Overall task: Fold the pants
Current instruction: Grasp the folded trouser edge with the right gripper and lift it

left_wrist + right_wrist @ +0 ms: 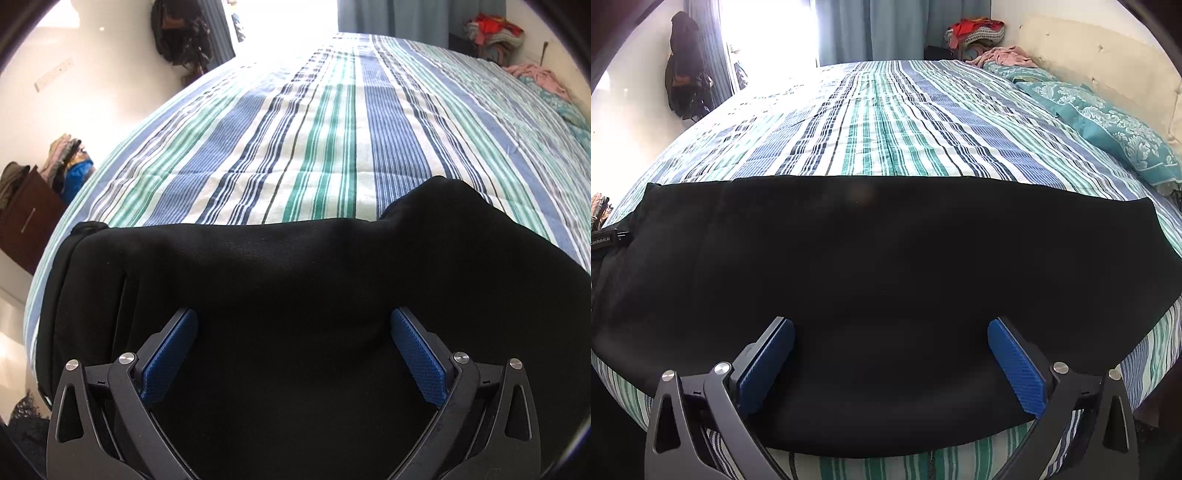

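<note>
Black pants [280, 280] lie spread across the near edge of a striped bed [332, 147]. In the left wrist view my left gripper [293, 321] hovers over them with jaws wide open and blue pads [173, 354] apart, holding nothing; the cloth bulges up at the right [436, 199]. In the right wrist view the pants [886, 258] lie flat as a wide black band on the bed [886, 122]. My right gripper [890, 332] is open above their near edge, empty. Part of the left gripper's body shows at the far left [604, 240].
A teal patterned pillow [1115, 129] and a pink garment [1008, 55] lie at the bed's right by a cream headboard [1100, 59]. A brown cabinet [26, 221] with heaped clothes stands left of the bed. Dark bags [685, 62] hang on the wall.
</note>
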Tool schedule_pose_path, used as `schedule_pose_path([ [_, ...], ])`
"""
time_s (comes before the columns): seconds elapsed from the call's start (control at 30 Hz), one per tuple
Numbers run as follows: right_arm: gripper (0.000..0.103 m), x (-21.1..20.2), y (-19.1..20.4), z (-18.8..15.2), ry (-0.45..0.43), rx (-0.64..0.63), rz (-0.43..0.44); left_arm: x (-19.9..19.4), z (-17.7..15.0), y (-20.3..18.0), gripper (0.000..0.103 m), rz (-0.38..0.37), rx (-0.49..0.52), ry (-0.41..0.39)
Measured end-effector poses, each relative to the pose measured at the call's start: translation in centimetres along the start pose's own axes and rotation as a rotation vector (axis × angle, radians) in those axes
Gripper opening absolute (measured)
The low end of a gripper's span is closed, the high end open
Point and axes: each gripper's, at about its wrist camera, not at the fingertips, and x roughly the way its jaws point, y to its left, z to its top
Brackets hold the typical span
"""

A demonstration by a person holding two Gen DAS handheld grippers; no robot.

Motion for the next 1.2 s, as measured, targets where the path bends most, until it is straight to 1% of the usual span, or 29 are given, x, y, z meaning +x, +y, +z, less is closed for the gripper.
schedule_pose_path([
  [0.17, 0.103, 0.0, 0.2, 0.5, 0.024, -0.011, -0.003, 0.2, 0.1, -0.1, 0.103, 0.01, 0.004, -0.013],
  [0.23, 0.103, 0.1, -0.2, 0.9, 0.042, -0.019, 0.019, 0.2, 0.1, -0.1, 0.103, 0.01, 0.005, -0.014],
  [0.3, 0.103, 0.5, -1.2, 1.9, 0.066, -0.055, 0.045, 0.2, 0.1, -0.2, 0.103, 0.014, 0.007, -0.016],
  [0.33, 0.103, 0.9, -2.4, 2.6, 0.074, -0.063, 0.049, 0.2, 0.0, -0.2, 0.103, 0.018, 0.008, -0.019],
  [0.4, 0.103, 1.7, -5.9, 4.1, 0.084, -0.045, 0.039, 0.2, 0.0, -0.3, 0.103, 0.024, 0.012, -0.025],
  [0.47, 0.103, 3.2, -10.8, 5.6, 0.125, 0.004, -0.007, 0.2, -0.1, -0.4, 0.103, 0.029, 0.013, -0.03],
  [0.5, 0.103, 4.0, -13.7, 6.2, 0.142, 0.049, -0.006, 0.2, -0.1, -0.4, 0.103, 0.032, 0.013, -0.033],
  [0.57, 0.103, 4.7, -18.8, 7.6, 0.134, 0.114, 0.016, 0.2, -0.2, -0.5, 0.103, 0.038, 0.016, -0.038],
  [0.6, 0.103, 4.8, -21.0, 8.3, 0.132, 0.113, -0.022, 0.2, -0.2, -0.6, 0.103, 0.042, 0.017, -0.04],
  [0.63, 0.103, 4.7, -23.0, 9.0, 0.13, 0.106, -0.085, 0.2, -0.2, -0.6, 0.103, 0.045, 0.019, -0.041],
  [0.67, 0.103, 4.3, -24.9, 9.6, 0.115, 0.108, -0.141, 0.2, -0.2, -0.6, 0.103, 0.048, 0.02, -0.043],
  [0.73, 0.103, 2.5, -29.3, 10.2, 0.058, 0.171, -0.199, 0.2, -0.2, -0.7, 0.103, 0.054, 0.021, -0.047],
  [0.77, 0.103, 1.5, -31.6, 10.3, 0.033, 0.228, -0.21, 0.2, -0.3, -0.7, 0.103, 0.057, 0.021, -0.051],
  [0.8, 0.103, 0.6, -33.8, 10.0, 0.009, 0.293, -0.202, 0.2, -0.3, -0.8, 0.103, 0.061, 0.021, -0.055],
  [0.83, 0.103, -0.1, -35.8, 9.6, -0.006, 0.36, -0.167, 0.2, -0.3, -0.9, 0.103, 0.066, 0.022, -0.059],
  [0.87, 0.103, -0.4, -37.5, 9.0, 0.001, 0.423, -0.101, 0.2, -0.4, -0.9, 0.103, 0.071, 0.024, -0.063],
  [0.93, 0.103, -0.5, -39.5, 7.6, 0.031, 0.515, 0.064, 0.2, -0.4, -1.1, 0.103, 0.079, 0.028, -0.069],
  [1.0, 0.102, -0.7, -39.3, 6.2, 0.033, 0.537, 0.223, 0.2, -0.4, -1.1, 0.103, 0.08, 0.029, -0.07],
  [1.07, 0.097, -0.2, -38.4, 5.5, 0.062, 0.531, 0.335, 0.2, -0.4, -1.1, 0.103, 0.081, 0.029, -0.069],
  [1.1, 0.086, 0.1, -37.2, 4.9, 0.091, 0.521, 0.371, 0.1, -0.4, -1.1, 0.103, 0.081, 0.03, -0.069],
  [1.13, 0.077, 0.7, -36.6, 4.9, 0.129, 0.505, 0.402, 0.1, -0.4, -1.1, 0.103, 0.083, 0.03, -0.069],
  [1.17, 0.076, 1.2, -36.1, 4.8, 0.164, 0.489, 0.401, 0.1, -0.4, -1.1, 0.103, 0.084, 0.03, -0.069],
  [1.2, 0.073, 1.5, -35.8, 4.9, 0.181, 0.483, 0.404, 0.1, -0.4, -1.1, 0.103, 0.085, 0.031, -0.069],
])
